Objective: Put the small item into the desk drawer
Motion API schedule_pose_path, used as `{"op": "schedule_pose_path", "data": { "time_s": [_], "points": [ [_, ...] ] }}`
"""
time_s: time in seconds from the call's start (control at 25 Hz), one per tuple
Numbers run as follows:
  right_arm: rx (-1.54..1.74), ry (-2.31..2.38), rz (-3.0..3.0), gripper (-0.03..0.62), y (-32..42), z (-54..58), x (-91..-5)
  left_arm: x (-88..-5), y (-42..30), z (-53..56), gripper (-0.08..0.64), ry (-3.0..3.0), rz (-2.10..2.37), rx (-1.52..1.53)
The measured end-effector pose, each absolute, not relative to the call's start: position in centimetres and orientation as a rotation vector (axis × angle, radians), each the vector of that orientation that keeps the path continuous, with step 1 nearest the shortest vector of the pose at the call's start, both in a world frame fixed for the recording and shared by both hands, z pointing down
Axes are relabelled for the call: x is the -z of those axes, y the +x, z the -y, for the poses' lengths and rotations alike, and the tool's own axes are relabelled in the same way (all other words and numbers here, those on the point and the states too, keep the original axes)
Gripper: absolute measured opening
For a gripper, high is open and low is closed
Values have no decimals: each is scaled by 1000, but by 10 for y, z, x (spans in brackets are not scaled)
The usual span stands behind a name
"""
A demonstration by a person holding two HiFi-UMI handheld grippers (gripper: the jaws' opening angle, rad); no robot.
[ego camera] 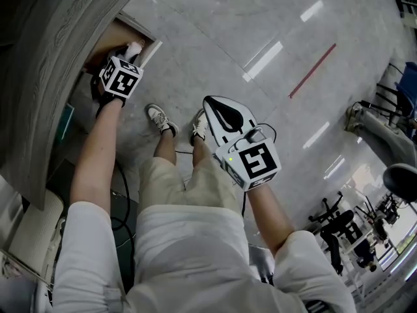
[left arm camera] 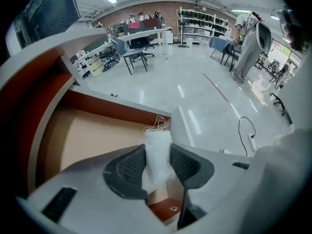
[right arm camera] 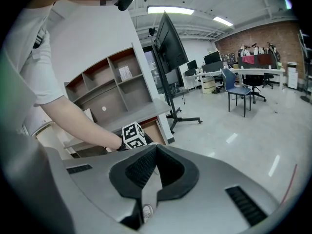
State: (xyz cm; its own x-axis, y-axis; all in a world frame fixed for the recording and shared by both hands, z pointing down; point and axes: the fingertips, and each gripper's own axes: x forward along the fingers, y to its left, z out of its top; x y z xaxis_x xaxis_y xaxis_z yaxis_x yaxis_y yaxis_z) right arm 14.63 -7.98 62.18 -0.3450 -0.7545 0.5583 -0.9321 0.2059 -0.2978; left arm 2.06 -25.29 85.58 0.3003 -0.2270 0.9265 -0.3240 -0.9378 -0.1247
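Note:
The small item (left arm camera: pixel 157 139) is a white frayed piece of mesh fabric, and my left gripper (left arm camera: pixel 157 151) is shut on it. It hangs over the open desk drawer (left arm camera: pixel 92 135), which has a tan bottom and red-brown walls. In the head view my left gripper (ego camera: pixel 127 59) reaches into the drawer (ego camera: pixel 124 34) under the grey desk (ego camera: pixel 58 51), and the item (ego camera: pixel 133 47) shows white at its tip. My right gripper (ego camera: pixel 212 104) hangs over the floor by the person's feet, well away from the drawer. In its own view the right gripper (right arm camera: pixel 155 150) is shut with nothing in it.
The person's legs and shoes (ego camera: pixel 159 118) stand beside the drawer's front. A red line (ego camera: pixel 313 70) crosses the glossy floor. Office chairs (ego camera: pixel 384 129) stand at the right. Behind the desk are a shelf unit (right arm camera: pixel 112 89) and a monitor on a wheeled stand (right arm camera: pixel 168 38).

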Motion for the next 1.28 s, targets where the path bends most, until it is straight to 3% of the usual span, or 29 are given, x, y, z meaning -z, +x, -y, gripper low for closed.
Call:
{"op": "schedule_pose_path", "data": {
  "time_s": [1.28],
  "points": [
    [-920,1648,2145,-3,163,75,-630,-893,24,262,161,2311,486,-1766]
  ]
}}
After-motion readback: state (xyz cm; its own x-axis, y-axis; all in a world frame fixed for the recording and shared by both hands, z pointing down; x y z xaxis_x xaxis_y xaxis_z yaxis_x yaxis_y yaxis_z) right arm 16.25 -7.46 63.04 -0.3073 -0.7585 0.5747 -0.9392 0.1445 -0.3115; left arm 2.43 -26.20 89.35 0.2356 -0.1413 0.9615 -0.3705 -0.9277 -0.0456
